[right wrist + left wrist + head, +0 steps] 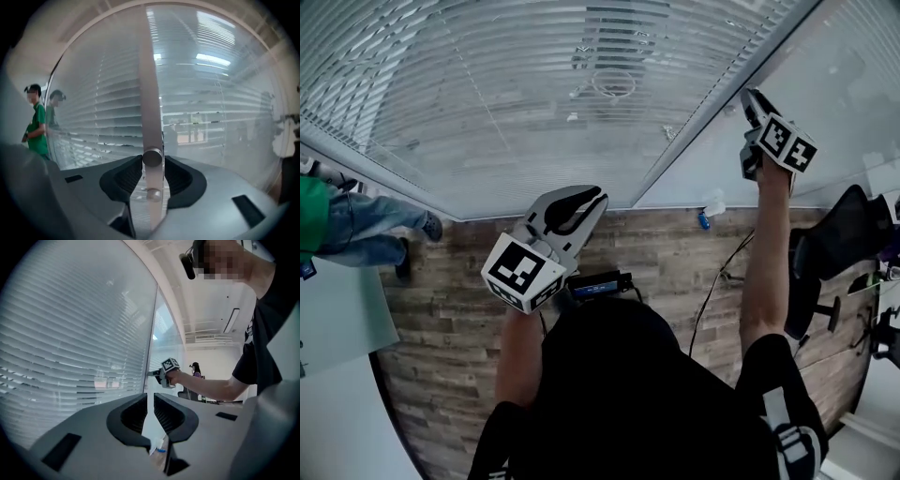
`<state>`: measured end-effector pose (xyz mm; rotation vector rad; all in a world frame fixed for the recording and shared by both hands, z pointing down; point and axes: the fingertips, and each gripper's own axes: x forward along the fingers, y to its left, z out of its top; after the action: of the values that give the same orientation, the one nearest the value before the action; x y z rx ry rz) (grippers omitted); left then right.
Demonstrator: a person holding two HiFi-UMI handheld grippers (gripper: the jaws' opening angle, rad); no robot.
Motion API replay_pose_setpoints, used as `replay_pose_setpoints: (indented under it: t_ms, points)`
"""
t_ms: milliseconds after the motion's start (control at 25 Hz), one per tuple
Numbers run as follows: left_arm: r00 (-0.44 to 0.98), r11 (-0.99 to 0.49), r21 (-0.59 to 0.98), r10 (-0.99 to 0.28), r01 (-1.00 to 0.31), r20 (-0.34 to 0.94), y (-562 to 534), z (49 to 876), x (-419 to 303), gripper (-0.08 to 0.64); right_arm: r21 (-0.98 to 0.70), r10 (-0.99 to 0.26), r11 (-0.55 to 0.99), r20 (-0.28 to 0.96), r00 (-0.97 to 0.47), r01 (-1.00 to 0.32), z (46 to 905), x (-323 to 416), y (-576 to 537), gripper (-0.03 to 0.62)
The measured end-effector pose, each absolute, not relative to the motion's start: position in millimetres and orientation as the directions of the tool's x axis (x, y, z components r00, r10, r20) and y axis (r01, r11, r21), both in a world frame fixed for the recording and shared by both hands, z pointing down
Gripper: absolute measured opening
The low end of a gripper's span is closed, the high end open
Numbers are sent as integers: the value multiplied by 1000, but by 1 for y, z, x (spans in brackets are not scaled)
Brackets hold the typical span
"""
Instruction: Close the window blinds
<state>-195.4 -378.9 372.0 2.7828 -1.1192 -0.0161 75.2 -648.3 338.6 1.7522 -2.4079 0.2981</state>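
Note:
White slatted blinds (pixel 534 94) hang behind glass panes split by a pale frame post (pixel 712 103). In the right gripper view the slats (pixel 108 108) are tilted partly open, and a round metal knob (pixel 152 157) sticks out of the post (pixel 149 84). My right gripper (pixel 152 164) is shut on that knob, with a second small knob (pixel 152 193) just below. In the head view the right gripper (pixel 748 96) is raised against the post. My left gripper (pixel 595 199) is lower and off the glass, shut with nothing in it (pixel 149 401).
A person in a green shirt (pixel 337 220) stands at the left by the glass. A black office chair (pixel 844 234) is at the right. A cable (pixel 722 272) runs over the wood floor, and a small blue item (pixel 703 221) lies at the glass base.

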Motion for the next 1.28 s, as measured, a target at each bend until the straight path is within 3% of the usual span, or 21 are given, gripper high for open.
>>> replay_pose_setpoints:
  t_ms: [160, 280, 520, 720, 800, 880, 960, 1080, 1200, 1280]
  points:
    - [767, -760, 111, -640, -641, 43, -378, 354, -167, 54, 174, -940, 278, 250, -231, -945, 330, 71, -648, 132]
    - [783, -778, 88, -621, -622, 45, -376, 354, -156, 54, 177, -940, 278, 253, -229, -944, 327, 70, -646, 130]
    - [783, -778, 93, -619, -621, 57, -372, 357, -152, 54, -212, -920, 292, 204, -335, -933, 322, 74, -642, 129]
    - [780, -773, 107, -623, -625, 59, -375, 357, -152, 54, -605, -893, 284, 115, -435, -744, 322, 76, -643, 129]
    - [782, -775, 110, -621, -623, 57, -375, 357, -152, 54, -626, -884, 307, 91, -458, -717, 322, 74, -644, 130]
    - [784, -777, 107, -618, -620, 55, -376, 358, -151, 54, -441, -888, 346, 130, -441, -828, 323, 71, -641, 132]
    - [785, -779, 102, -617, -619, 55, -376, 359, -151, 54, -109, -912, 345, 197, -361, -932, 325, 68, -637, 139]
    - [786, -779, 108, -615, -618, 61, -376, 357, -149, 54, 302, -943, 302, 232, -238, -904, 321, 61, -635, 143]
    - [790, -781, 117, -610, -613, 63, -376, 358, -146, 54, 454, -957, 267, 232, -176, -850, 319, 59, -635, 136]
    - [788, -780, 114, -612, -615, 63, -377, 358, -146, 54, 434, -954, 269, 243, -175, -860, 320, 60, -637, 132]
